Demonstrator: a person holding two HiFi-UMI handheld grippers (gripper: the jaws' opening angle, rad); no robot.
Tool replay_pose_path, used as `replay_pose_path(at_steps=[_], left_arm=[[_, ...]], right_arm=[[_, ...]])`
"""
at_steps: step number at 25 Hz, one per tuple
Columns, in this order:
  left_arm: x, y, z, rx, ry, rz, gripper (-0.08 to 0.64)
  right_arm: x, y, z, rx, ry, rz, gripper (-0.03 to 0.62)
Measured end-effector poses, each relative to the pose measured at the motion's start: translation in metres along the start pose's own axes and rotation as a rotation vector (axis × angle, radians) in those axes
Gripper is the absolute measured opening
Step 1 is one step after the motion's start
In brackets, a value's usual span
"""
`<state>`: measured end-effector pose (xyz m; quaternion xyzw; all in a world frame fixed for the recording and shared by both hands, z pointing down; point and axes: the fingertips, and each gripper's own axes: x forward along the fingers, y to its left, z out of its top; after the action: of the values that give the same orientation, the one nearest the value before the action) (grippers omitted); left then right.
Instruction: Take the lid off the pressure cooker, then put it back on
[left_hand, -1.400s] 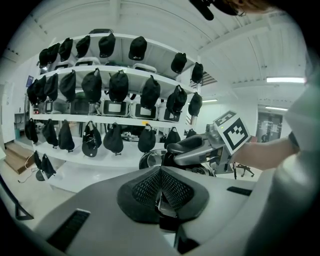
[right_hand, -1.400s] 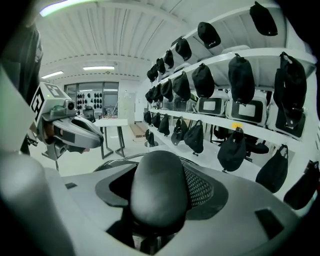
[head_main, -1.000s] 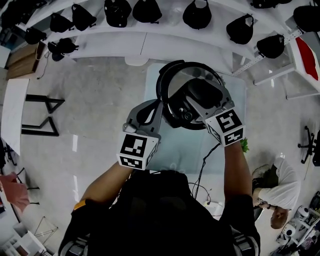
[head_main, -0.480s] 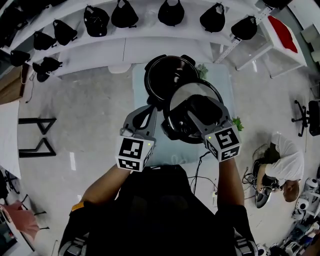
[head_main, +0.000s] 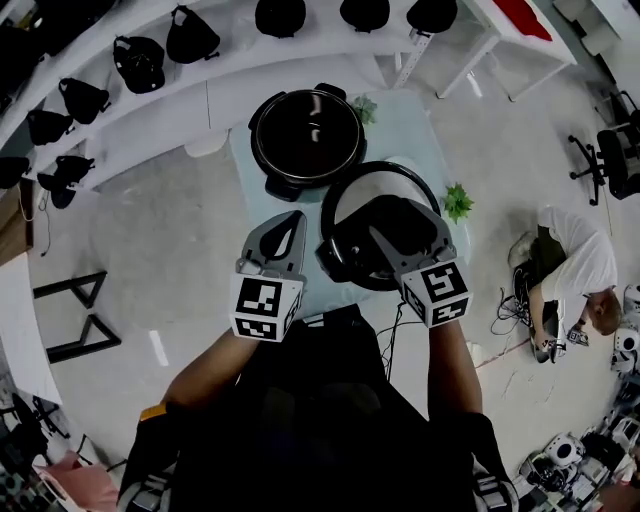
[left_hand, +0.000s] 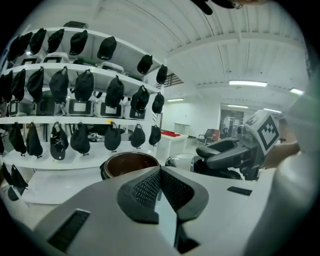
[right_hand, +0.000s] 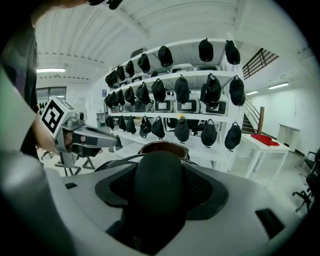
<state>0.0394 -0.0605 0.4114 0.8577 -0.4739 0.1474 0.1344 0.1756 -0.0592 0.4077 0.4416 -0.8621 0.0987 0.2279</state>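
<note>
The black pressure cooker pot (head_main: 305, 135) stands uncovered on the pale table (head_main: 415, 125), its dark inside showing; it also appears as a brown-lined pot (left_hand: 131, 164) (right_hand: 163, 147). My right gripper (head_main: 392, 228) is shut on the lid's black handle (right_hand: 160, 182) and holds the round lid (head_main: 345, 205) in the air, nearer to me and right of the pot. My left gripper (head_main: 285, 240) hovers just left of the lid, its jaws pressed together on nothing (left_hand: 159, 187).
White shelves (head_main: 150, 90) with several black caps curve behind the table. Two small green plants (head_main: 458, 203) (head_main: 365, 108) sit on the table. A person (head_main: 570, 265) crouches on the floor at the right. A white table (head_main: 510, 30) stands at the back right.
The lid, held in my right gripper, has come off the pot and moved toward me and to the right. The pot now shows fully uncovered. The left gripper stayed shut beside the lid.
</note>
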Motion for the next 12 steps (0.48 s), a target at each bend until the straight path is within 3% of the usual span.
replay_pose_path(at_steps=[12], left_arm=[[0.013,-0.030,-0.032,0.063,0.055,-0.074,0.006]], right_arm=[[-0.014,0.000,-0.058,0.098,0.042,-0.127,0.301]])
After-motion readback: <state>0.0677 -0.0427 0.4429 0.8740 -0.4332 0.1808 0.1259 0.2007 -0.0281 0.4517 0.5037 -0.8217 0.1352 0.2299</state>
